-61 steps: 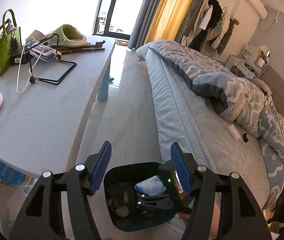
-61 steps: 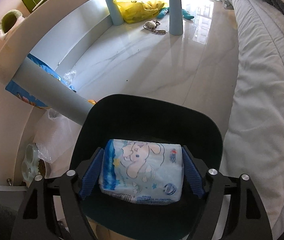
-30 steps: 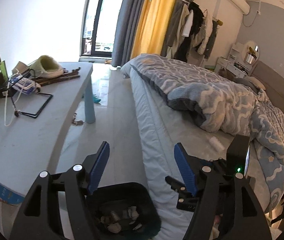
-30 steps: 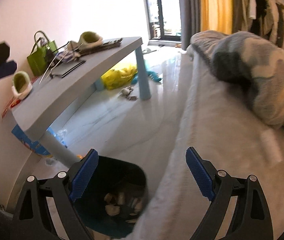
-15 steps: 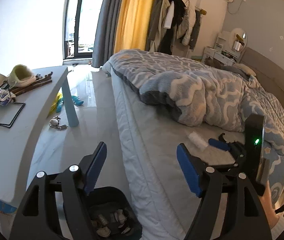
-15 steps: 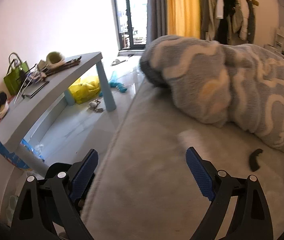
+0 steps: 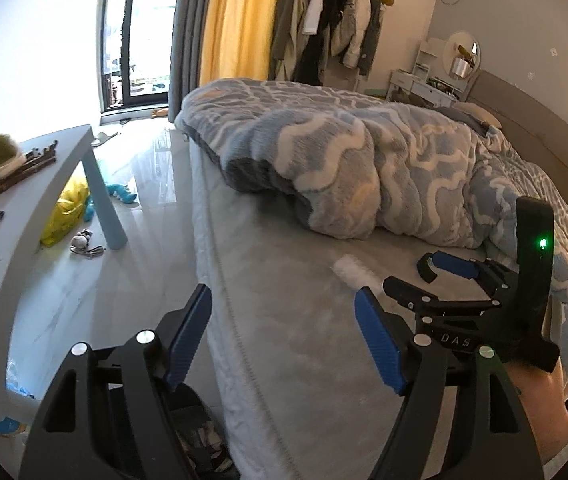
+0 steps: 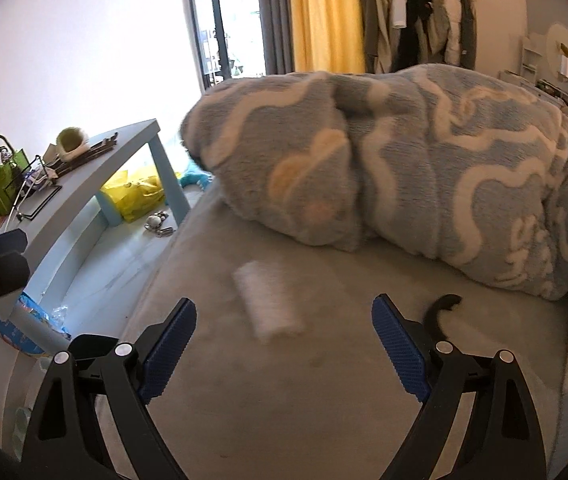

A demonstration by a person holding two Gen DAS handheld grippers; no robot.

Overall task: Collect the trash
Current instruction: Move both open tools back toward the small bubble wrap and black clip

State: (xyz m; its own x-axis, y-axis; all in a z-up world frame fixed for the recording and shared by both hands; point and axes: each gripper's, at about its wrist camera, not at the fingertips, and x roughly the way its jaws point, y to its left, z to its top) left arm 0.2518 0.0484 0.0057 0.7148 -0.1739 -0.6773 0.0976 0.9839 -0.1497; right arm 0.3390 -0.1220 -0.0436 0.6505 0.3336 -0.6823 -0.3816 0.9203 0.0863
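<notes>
Judging from the bin (image 7: 200, 444) at the foot of the bed (image 7: 284, 320), already holding scraps, the collecting is partly done. A white roll (image 8: 268, 300) is lying on the bed below the blanket (image 8: 424, 168), a small black hook (image 8: 440, 312) beside it. The right gripper (image 8: 284, 348) is standing wide and empty, pointing at the roll. The left gripper (image 7: 284, 340), also empty, has just been opening. Clutter is sitting on the tabletop (image 7: 16, 216) and floor. "DAS" is showing on the right gripper's body.
</notes>
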